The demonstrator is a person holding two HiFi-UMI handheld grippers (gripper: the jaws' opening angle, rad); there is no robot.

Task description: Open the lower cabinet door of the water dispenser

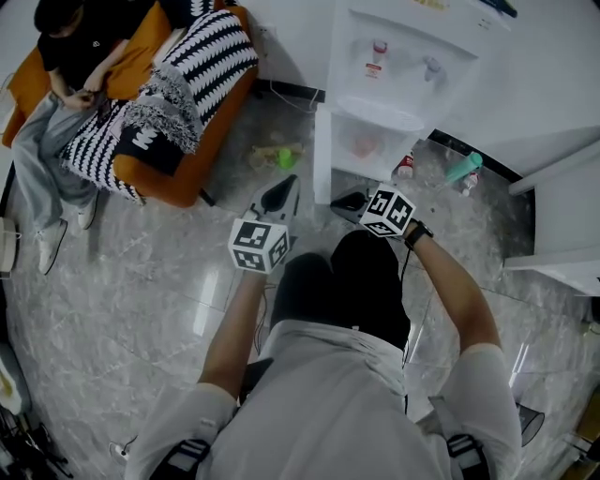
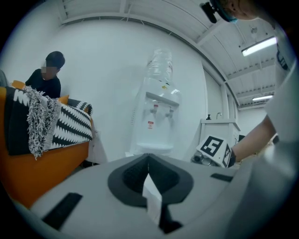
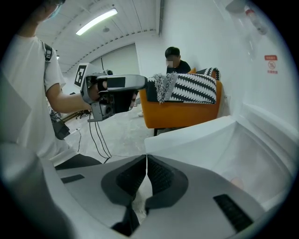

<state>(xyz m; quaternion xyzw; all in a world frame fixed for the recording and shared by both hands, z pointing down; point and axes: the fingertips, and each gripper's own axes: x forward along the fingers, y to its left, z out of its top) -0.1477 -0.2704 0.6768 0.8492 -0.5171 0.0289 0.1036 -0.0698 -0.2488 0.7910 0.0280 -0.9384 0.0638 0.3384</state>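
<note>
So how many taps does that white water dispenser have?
2, side by side in the recess of the white water dispenser: a reddish tap on the left, a grey tap on the right. None looks hidden.

I am finding no print that I can actually read. A small red-and-white sticker (image 2: 150, 124) is sitting on the dispenser (image 2: 154, 135) front, just under one tap. Its lettering is coming out too small in the head view and in both gripper views, so I am noting colour only. My left marker cube (image 1: 259, 246) and right marker cube (image 1: 388, 212) are showing black-and-white square codes, with no letters or numbers.
</note>
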